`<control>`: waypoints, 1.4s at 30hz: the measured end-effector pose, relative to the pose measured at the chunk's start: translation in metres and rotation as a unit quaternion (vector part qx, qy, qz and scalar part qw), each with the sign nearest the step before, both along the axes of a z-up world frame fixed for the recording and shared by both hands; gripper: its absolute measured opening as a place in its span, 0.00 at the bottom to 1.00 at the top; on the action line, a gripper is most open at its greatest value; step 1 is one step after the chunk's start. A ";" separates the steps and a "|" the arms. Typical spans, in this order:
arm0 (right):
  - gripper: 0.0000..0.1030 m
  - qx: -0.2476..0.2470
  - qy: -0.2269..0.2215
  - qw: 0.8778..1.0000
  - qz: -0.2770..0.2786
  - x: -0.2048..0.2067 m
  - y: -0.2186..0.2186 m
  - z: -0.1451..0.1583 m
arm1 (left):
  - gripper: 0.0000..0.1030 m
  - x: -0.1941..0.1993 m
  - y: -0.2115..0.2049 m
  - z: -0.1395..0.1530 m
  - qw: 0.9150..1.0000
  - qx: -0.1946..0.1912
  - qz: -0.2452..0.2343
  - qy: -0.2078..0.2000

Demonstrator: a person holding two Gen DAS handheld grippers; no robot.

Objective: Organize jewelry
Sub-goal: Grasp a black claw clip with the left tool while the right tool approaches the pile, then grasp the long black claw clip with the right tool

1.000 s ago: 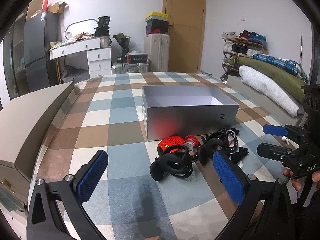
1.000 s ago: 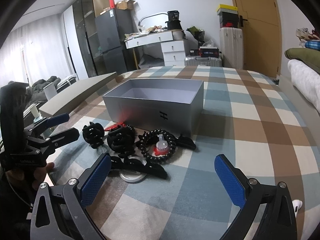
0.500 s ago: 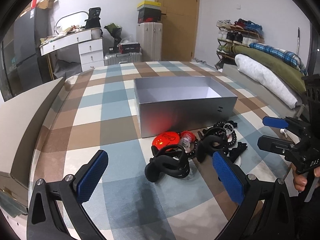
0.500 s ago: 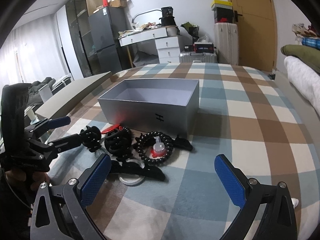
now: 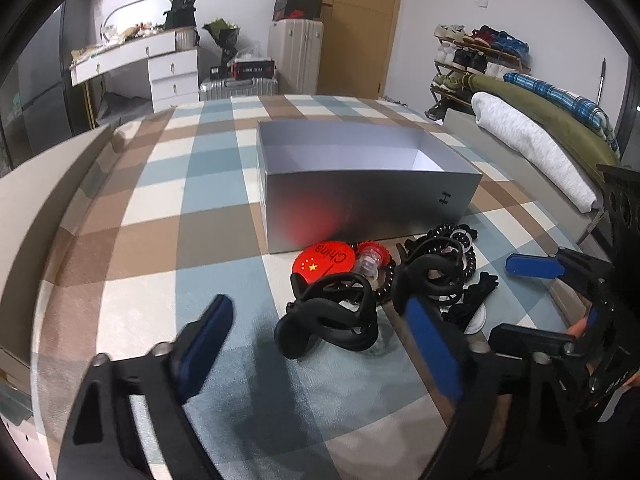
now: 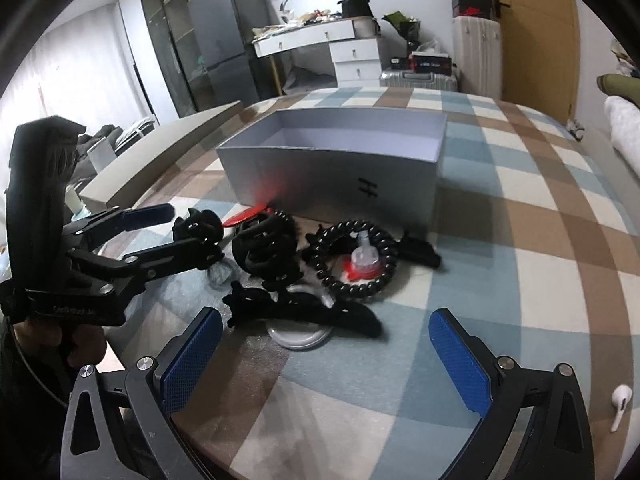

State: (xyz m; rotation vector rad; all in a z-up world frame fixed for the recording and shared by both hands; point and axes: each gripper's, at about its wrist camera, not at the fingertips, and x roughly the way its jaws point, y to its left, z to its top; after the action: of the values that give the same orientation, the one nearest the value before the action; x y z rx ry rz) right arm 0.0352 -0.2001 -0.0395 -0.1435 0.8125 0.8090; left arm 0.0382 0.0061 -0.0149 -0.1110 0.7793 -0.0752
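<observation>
Left gripper (image 5: 316,332) was seen part open, jaws just closing about a black clip (image 5: 332,320), pads not yet touching. Right gripper (image 6: 324,360) was wide, empty. An earbud (image 6: 621,404) was shown only by the right view; box (image 6: 340,184) behind the pile.

1 grey box (image 6: 336,176), open top. 1 red round badge (image 5: 324,262). 2 black claw clips at the front (image 5: 328,320) (image 5: 430,276), 1 flat black clip (image 6: 304,308) over 1 white round disc (image 6: 300,338). 1 black coil hair tie (image 6: 354,260) w/ 1 small clear-and-red bottle (image 6: 363,258) inside it. 1 white earbud (image 6: 620,404). 2 grippers, left (image 5: 316,344) & right (image 6: 326,360). Rest of the black pile: can't count.
</observation>
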 end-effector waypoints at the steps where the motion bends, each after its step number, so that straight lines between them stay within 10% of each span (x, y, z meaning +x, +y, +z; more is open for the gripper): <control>1: 1.00 0.001 0.003 1.000 0.002 0.000 0.001 -0.001 | 0.69 0.001 0.001 -0.001 1.000 -0.004 -0.001 0.002; 4: 1.00 0.001 0.007 1.000 0.004 0.000 0.003 -0.002 | 0.42 0.000 0.005 -0.003 1.000 -0.020 -0.003 0.007; 42: 0.90 -0.034 -0.037 0.999 -0.001 -0.018 0.015 -0.002 | 0.41 -0.026 -0.001 0.010 0.998 0.007 0.019 -0.058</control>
State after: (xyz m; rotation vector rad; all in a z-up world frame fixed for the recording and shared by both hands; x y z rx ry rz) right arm 0.0168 -0.1846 -0.0418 -0.2315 0.7704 0.7699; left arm 0.0124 0.0052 -0.0047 -0.1080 0.6607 -0.0400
